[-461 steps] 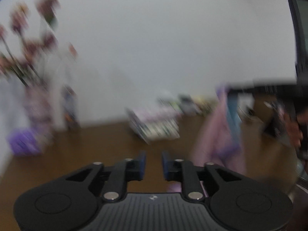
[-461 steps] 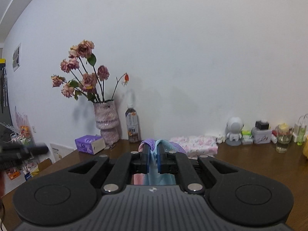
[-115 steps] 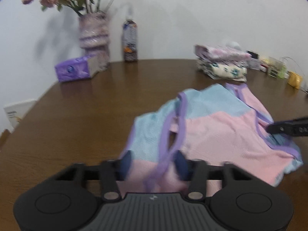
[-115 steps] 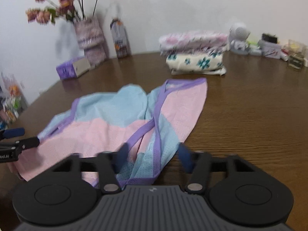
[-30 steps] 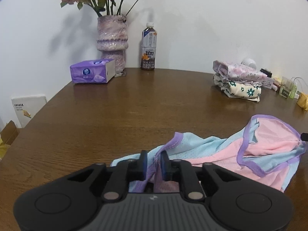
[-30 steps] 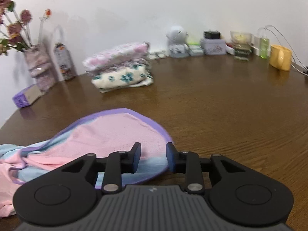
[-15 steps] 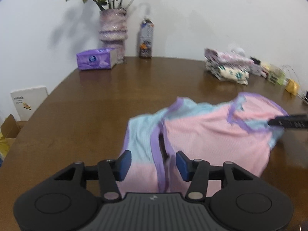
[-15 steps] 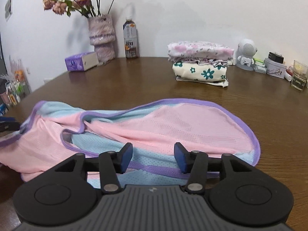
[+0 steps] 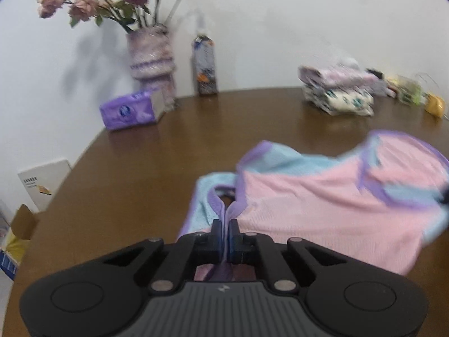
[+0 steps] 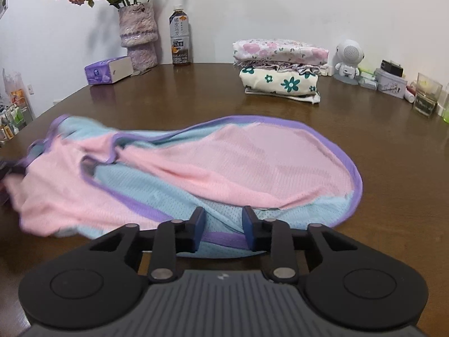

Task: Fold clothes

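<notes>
Garment (image 10: pixel 196 168) of pink and blue lay crumpled on the table (image 10: pixel 393 168). The left claw (image 9: pixel 225 234) pinched its purple trim; the right claw (image 10: pixel 223 224) was closing, jaws astride the hem, not yet pressing.

You are working in a home, at a round brown wooden table (image 10: pixel 393 168) set against a plain white wall (image 10: pixel 280 5). At 11 o'clock stand a vase of dried roses (image 10: pixel 137 28), a drink bottle (image 10: pixel 180 40) and a purple tissue pack (image 10: pixel 108 70). At 12 o'clock lies a stack of folded floral clothes (image 10: pixel 280 67). At 1 o'clock you see a small white robot figurine (image 10: pixel 348 59), a tin (image 10: pixel 390 86) and a glass jar (image 10: pixel 427 94).
</notes>
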{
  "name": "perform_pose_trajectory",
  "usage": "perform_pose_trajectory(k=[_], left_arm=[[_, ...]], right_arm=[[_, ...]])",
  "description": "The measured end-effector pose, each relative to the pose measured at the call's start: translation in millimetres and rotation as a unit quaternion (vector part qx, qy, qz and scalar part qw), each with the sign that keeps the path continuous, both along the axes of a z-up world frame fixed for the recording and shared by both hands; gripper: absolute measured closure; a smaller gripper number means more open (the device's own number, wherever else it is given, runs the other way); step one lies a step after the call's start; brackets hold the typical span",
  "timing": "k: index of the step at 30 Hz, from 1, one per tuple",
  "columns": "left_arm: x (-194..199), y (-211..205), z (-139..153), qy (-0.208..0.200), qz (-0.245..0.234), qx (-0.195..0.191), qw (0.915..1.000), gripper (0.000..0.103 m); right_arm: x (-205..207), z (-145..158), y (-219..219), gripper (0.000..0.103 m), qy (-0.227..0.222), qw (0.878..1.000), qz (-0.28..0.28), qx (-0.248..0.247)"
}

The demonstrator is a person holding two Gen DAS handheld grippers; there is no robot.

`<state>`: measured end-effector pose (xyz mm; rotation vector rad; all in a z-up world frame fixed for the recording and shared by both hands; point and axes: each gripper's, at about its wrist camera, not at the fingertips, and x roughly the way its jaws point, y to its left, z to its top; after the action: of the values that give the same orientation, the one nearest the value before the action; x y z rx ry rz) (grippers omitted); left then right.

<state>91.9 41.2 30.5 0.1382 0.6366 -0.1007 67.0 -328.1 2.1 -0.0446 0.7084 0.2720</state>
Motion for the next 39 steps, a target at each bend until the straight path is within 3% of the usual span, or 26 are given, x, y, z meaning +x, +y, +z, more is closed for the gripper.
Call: perform_pose_trajectory(k=[4,7,8,9,11,17,19,26,28,29,30,32,33,35,39], left_arm=[[26,5,4,0.0,0.027,-0.018,0.9995,0.098],[17,5,9,-0.003,0.028,-0.032,0.9991,0.088],[11,6,12,-0.007,0.023,-0.035,0.9991,0.077],[4,6,14,-0.01,0.019,-0.038,0.999,0.058],[-15,8,15,-0.01,0.006,-0.047,0.9988,0.046],[-57,3,7,0.038,-0.063,-0.078,0.9943,0.048],[-65,-5,3,0.052,-0.088,-0.08,0.9916,0.048],[-56,-44,-14,0.058,-0.106,-0.036,0.992,0.049],[-50,-50,-16,0.051,-0.111,-0.03,0.992,0.064],[-46,-51,-15,0.052,-0.115,-0.036,0.9913,0.095],[-43,-51,-13,0.054,-0.118,-0.04,0.9907,0.099],[-39,-53,-5,0.037,-0.123,-0.041,0.9909,0.099],[-37,-54,0,0.026,-0.123,-0.038,0.9913,0.099],[-31,-55,7,0.014,-0.124,-0.04,0.9914,0.099],[-8,-59,9,0.012,-0.115,-0.053,0.9918,0.098]], right_arm=[[-25,3,0,0.075,0.013,1.0,0.013,0.021],[-39,5,-3,0.074,0.014,0.999,0.019,0.043],[-42,8,-7,0.074,0.005,0.999,0.009,0.049],[-45,11,-12,0.073,-0.003,0.998,-0.002,0.055],[-48,17,-24,0.071,-0.019,0.997,-0.027,0.063],[-50,20,-42,0.067,-0.017,0.997,-0.019,0.074],[-50,17,-35,0.067,-0.011,0.997,0.007,0.077],[-44,10,20,0.067,-0.014,0.992,0.112,0.048],[-38,9,32,0.067,-0.011,0.992,0.125,0.033],[-36,8,37,0.067,-0.008,0.991,0.13,0.027],[-33,7,40,0.067,-0.004,0.991,0.133,0.024],[-26,6,45,0.075,0.004,0.991,0.136,0.015],[-25,7,45,0.095,0.005,0.99,0.138,0.015],[-22,9,44,0.099,0.005,0.99,0.137,0.018],[-9,22,29,0.099,-0.007,0.992,0.102,0.069]])
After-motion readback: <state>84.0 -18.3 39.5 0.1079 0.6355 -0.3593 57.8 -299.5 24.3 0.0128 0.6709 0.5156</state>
